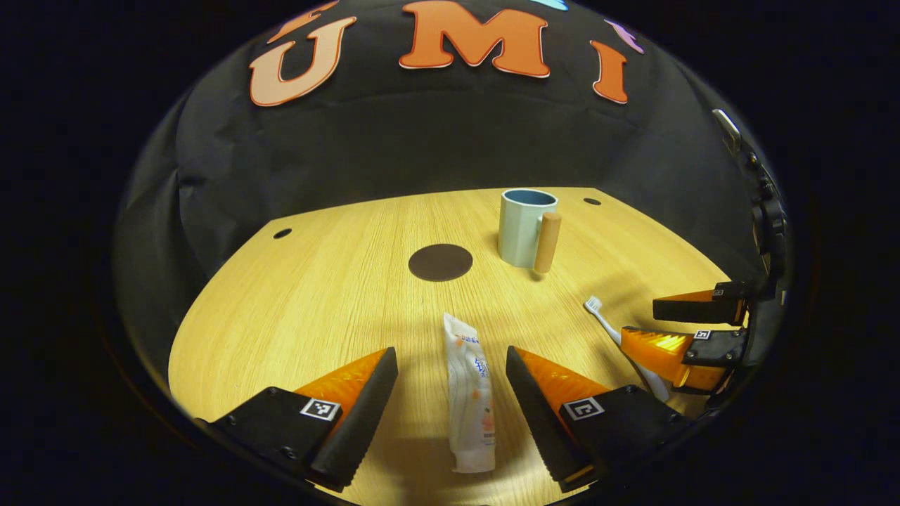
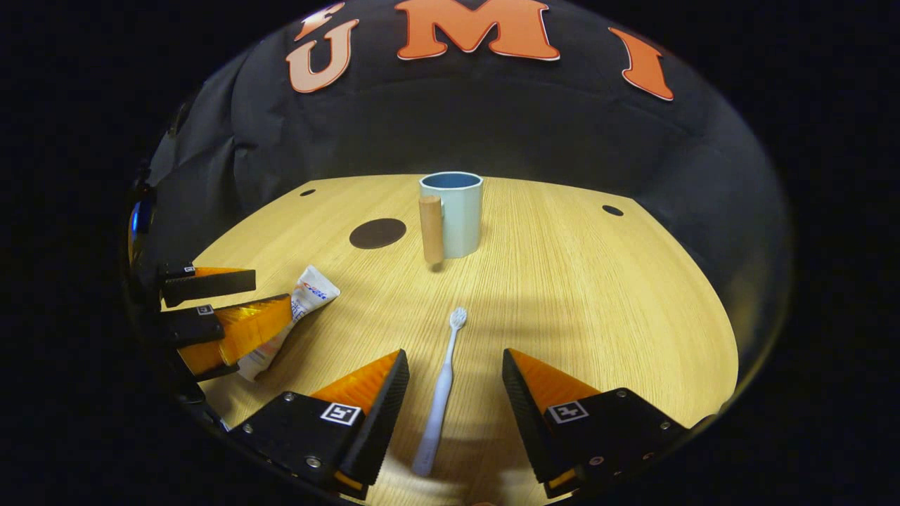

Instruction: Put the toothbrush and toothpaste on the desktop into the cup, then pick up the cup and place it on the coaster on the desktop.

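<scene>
Left gripper [image 1: 451,365] low over the desk [image 1: 316,302], jaws wide apart, toothpaste [image 1: 470,393] lying flat between them, untouched by either finger. Tube lengthwise along the gripper's line, flat crimped end farthest from the camera. Beyond it the coaster [image 1: 441,262], dark and round, flat on the wood. Just right of the coaster the cup [image 1: 524,226], upright, pale blue, wooden handle facing the camera side. Right gripper [image 1: 636,320] at the right edge of the left gripper view, seen side-on, jaws parted, toothbrush [image 1: 612,327] running beneath it, bristle head poking out toward the cup.

Right gripper view: right gripper [image 2: 450,365] likewise low and spread open, toothbrush [image 2: 441,390] lying on the desk [image 2: 598,295] between the fingers, touching neither. Bristle head toward the cup [image 2: 457,211], handle end nearest the camera. Cup upright mid-desk, well apart from the brush, handle on its left side. Coaster [image 2: 377,232] just left of the cup, bare. Left gripper [image 2: 271,299] at the left edge, jaws apart, astride the toothpaste [image 2: 309,295], one end of the tube showing past the fingertips.

Three small dark holes in the desk near its far corners. Cup interior not visible from either angle.
</scene>
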The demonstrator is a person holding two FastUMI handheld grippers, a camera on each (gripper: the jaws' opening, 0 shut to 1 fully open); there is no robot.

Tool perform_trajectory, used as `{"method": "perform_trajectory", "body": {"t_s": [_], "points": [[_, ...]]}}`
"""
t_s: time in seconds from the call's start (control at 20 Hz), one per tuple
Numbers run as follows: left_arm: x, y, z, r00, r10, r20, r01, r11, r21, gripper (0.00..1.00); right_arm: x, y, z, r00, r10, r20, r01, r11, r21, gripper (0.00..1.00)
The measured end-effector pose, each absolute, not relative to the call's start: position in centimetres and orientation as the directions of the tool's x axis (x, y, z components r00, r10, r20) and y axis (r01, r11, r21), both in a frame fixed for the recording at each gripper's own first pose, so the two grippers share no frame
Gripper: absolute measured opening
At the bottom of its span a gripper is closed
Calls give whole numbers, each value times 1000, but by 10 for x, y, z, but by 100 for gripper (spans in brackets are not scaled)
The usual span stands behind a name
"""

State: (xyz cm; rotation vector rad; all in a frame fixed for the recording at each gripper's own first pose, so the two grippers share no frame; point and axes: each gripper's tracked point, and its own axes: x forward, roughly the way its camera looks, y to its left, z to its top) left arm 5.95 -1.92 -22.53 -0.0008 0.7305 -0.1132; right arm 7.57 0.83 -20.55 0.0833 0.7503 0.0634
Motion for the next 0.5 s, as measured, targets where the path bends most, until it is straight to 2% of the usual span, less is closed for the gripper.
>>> {"method": "perform_trajectory", "body": {"t_s": [0.15, 0.25, 0.3, 0.5], "points": [[64, -21, -232, 713, -105, -693, 116, 993, -31, 99, 73, 18, -213, 688, 130, -714, -48, 990, 134, 70], [61, -22, -235, 691, -114, -714, 134, 991, -29, 89, 71, 20, -217, 666, 136, -733, -44, 989, 143, 62], [61, -24, -235, 682, -124, -721, 144, 989, -34, 89, 71, 20, -219, 657, 133, -742, -45, 990, 137, 58], [53, -23, -239, 632, -135, -763, 146, 988, -54, 79, 72, 22, -227, 627, 108, -772, -44, 994, 103, 52]]}}
